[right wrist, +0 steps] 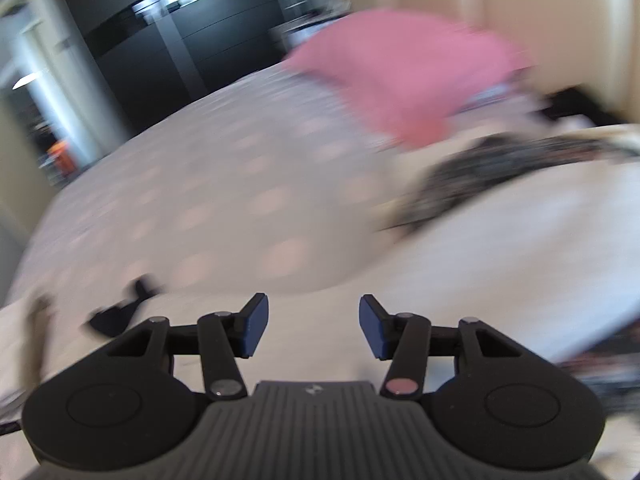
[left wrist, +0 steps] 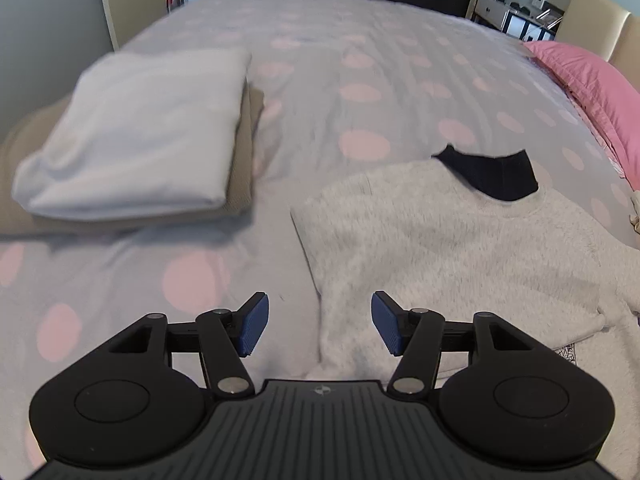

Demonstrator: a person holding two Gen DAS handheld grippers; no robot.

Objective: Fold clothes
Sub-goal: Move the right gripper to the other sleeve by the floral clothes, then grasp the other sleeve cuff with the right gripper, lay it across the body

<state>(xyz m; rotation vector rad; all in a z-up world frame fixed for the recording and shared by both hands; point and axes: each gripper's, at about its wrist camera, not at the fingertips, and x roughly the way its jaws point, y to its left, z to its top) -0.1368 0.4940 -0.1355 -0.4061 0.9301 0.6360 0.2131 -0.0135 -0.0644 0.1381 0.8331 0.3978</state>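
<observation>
The fuzzy pale-grey sweater with a dark collar point(left wrist: 440, 248) lies part-folded on the polka-dot grey bedspread point(left wrist: 340, 80), beside a stack of folded white and beige clothes point(left wrist: 132, 132). The left gripper point(left wrist: 316, 326) and right gripper point(right wrist: 310, 326) both gape wide and empty. Its loose fold could well slump open now nothing pins it.

— Any writing you can read from here?
— None. Just a small round emblem, no letters, on each gripper body point(left wrist: 321, 391), at six o'clock. Everything else is too blurred.
</observation>
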